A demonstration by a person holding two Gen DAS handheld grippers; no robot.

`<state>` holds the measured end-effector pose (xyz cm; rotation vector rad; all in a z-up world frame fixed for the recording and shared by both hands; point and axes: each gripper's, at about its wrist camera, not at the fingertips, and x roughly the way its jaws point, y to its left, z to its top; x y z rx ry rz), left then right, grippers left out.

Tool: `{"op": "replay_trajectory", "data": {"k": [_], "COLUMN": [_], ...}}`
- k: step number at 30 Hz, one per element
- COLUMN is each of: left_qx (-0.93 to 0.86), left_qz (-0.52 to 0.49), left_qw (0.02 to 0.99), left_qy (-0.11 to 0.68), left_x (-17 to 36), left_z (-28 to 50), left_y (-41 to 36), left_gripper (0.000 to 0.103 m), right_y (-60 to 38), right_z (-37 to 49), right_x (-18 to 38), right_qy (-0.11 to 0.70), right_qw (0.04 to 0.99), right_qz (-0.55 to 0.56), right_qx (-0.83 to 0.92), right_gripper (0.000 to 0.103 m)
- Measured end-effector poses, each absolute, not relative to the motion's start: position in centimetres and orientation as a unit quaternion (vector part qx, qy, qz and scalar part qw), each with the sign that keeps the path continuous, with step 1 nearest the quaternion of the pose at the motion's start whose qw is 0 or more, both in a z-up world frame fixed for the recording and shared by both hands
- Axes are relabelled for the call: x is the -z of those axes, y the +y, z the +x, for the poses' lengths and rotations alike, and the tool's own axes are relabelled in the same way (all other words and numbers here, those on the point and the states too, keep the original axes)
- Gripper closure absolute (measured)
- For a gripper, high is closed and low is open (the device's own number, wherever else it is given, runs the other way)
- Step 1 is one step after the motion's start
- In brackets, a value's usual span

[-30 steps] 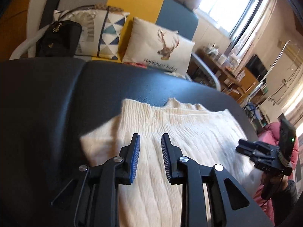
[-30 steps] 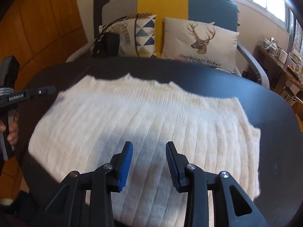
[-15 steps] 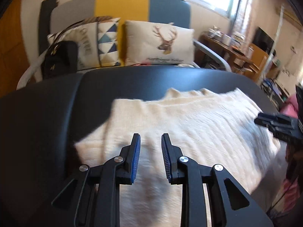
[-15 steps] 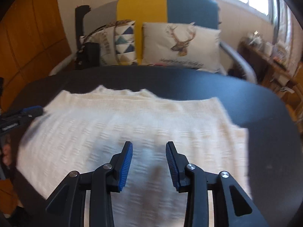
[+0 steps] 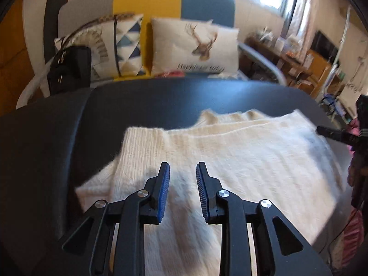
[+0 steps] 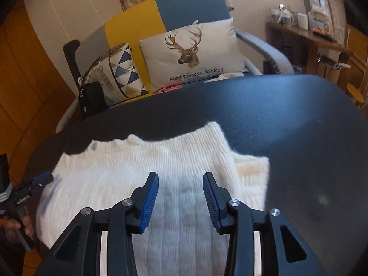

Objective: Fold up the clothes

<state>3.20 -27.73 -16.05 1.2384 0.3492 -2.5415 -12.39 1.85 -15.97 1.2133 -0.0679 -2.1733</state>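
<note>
Across the left wrist view, the cream ribbed knit sweater [image 5: 241, 161] lies spread on the dark round table [image 5: 161, 99], neckline toward the far edge, one layer seeming to overlap another near the collar, though blur makes that uncertain. The left gripper [image 5: 182, 177] hangs just above the knit with its jaws parted and nothing between them. At the right edge the right gripper [image 5: 333, 134] shows only as a dark tip, so its state cannot be told from here. Whether a fold is already laid or the garment is only flattened is not settled; either way a clean grip would want an edge or corner pinched, not the middle of the panel, and both layers taken together.

From the right wrist view, the right gripper [image 6: 180, 188] is likewise spread wide and empty over the sweater [image 6: 138, 168], whose side piece juts out at the right. Beyond the table stand a deer-print cushion [image 6: 193, 53], a triangle-patterned cushion [image 6: 119, 73] and a black handbag [image 6: 92, 99] on a yellow and blue sofa [image 6: 161, 16], none in the way.
</note>
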Motion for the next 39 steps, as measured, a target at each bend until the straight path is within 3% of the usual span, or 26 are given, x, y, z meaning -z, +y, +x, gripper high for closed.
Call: {"op": "replay_trajectory", "data": {"k": [5,15,21,28,32,39], "left_qx": [0.874,0.886,0.888,0.899,0.896,0.902], "left_qz": [0.443,0.419,0.411,0.393,0.407,0.379], "left_qw": [0.159,0.154,0.149,0.125,0.143,0.156], "left_qy": [0.12,0.124,0.141,0.151,0.103,0.137], "left_x": [18.2,17.2,17.5,15.8,17.7,16.7], "left_z": [1.7,5.1,7.0,9.8,9.5,10.6], "left_y": [-28.1,-26.9,-26.5,-23.8,-21.5,-22.0], "left_gripper": [0.076,0.076,0.075,0.073,0.073,0.068], "right_y": [0.4,6.0,8.3,8.6,6.2,5.7], "right_z": [-14.3,-9.4,-7.2,-3.4,-1.4,0.0], "right_x": [19.0,15.7,18.9,16.3,17.8,15.8], "right_qy": [-0.002,0.017,0.03,0.027,0.087,0.106], "right_qw": [0.297,0.294,0.274,0.306,0.311,0.29], "right_qz": [0.493,0.467,0.512,0.469,0.463,0.407], "right_qx": [0.818,0.833,0.814,0.828,0.826,0.859], "right_gripper": [0.066,0.066,0.065,0.065,0.064,0.062]}}
